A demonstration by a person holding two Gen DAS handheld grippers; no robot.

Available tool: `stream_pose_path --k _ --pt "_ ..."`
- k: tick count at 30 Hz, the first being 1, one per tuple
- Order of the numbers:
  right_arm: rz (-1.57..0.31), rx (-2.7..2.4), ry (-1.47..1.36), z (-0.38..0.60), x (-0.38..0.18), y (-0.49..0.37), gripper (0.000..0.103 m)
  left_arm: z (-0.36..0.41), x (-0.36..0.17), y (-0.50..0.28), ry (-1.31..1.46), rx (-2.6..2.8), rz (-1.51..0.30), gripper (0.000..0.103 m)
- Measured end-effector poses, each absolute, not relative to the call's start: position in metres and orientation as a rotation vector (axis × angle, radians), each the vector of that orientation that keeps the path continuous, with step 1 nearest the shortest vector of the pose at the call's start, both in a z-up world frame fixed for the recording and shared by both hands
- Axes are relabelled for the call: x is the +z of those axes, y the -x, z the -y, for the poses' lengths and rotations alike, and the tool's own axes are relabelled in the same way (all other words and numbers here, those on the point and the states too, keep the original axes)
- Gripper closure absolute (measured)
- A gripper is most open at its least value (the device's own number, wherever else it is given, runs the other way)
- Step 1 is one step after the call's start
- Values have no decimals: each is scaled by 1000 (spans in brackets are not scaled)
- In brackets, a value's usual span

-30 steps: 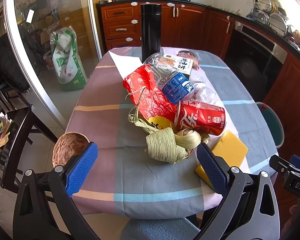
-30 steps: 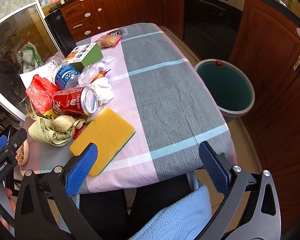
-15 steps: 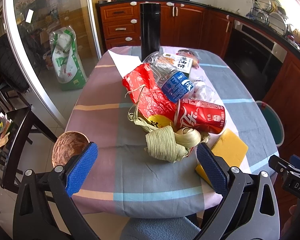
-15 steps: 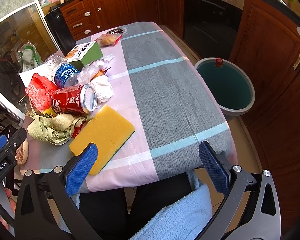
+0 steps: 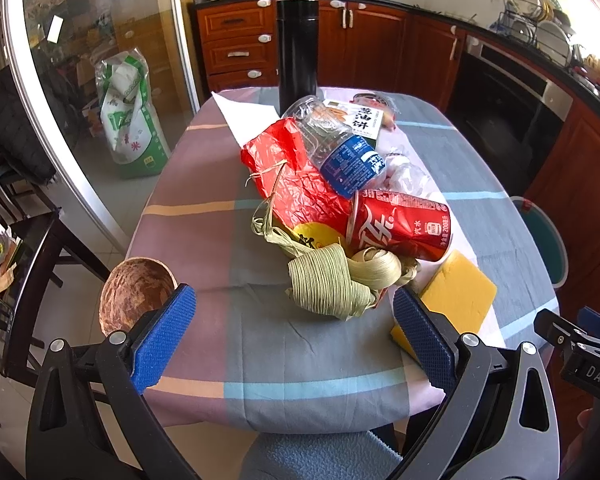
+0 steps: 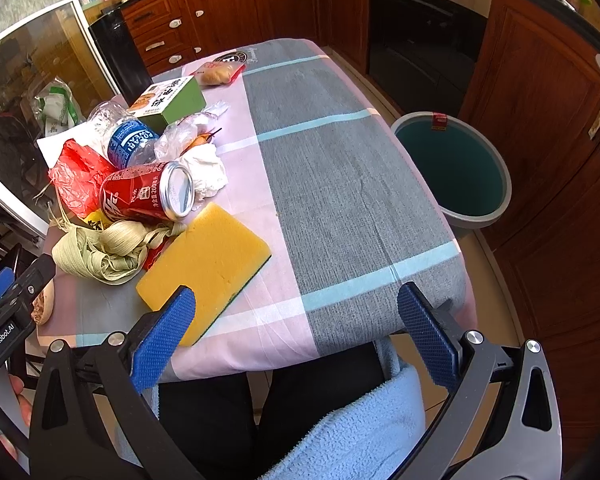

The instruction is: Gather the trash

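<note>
A heap of trash lies on the checked tablecloth [image 5: 204,240]: a red cola can [image 5: 400,226] on its side, a crushed plastic bottle [image 5: 340,152], a red plastic bag [image 5: 296,176], pale green husk strips [image 5: 332,280], crumpled white tissue [image 6: 206,170] and clear wrap [image 6: 176,140]. My left gripper [image 5: 296,332] is open and empty, just short of the husks at the table's near edge. My right gripper [image 6: 296,340] is open and empty, over the near edge beside a yellow sponge [image 6: 208,262]. A teal bin [image 6: 452,168] stands on the floor right of the table.
A green biscuit box [image 6: 168,98], a wrapped bun [image 6: 218,74] and a tall black flask [image 5: 296,52] stand at the far end. A coconut shell bowl [image 5: 134,292] sits at the left near edge. Wooden cabinets and an oven surround the table. My lap is below.
Both grippers have edged slightly forward toward the table; the heap looks a little nearer. Nothing was taken hold of or moved.
</note>
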State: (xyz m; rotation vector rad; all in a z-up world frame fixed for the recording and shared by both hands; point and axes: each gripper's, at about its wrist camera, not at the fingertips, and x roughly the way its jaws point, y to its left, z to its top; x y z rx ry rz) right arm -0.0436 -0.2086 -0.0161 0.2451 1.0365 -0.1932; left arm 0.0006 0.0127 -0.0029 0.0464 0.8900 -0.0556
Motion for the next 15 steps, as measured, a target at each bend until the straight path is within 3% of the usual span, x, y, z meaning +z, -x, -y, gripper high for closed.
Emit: stream_pose_path --k 15 --pt "-1124 -106 -165 180 -32 19 6 -28 -13 -16 -53 -81 -923 4"
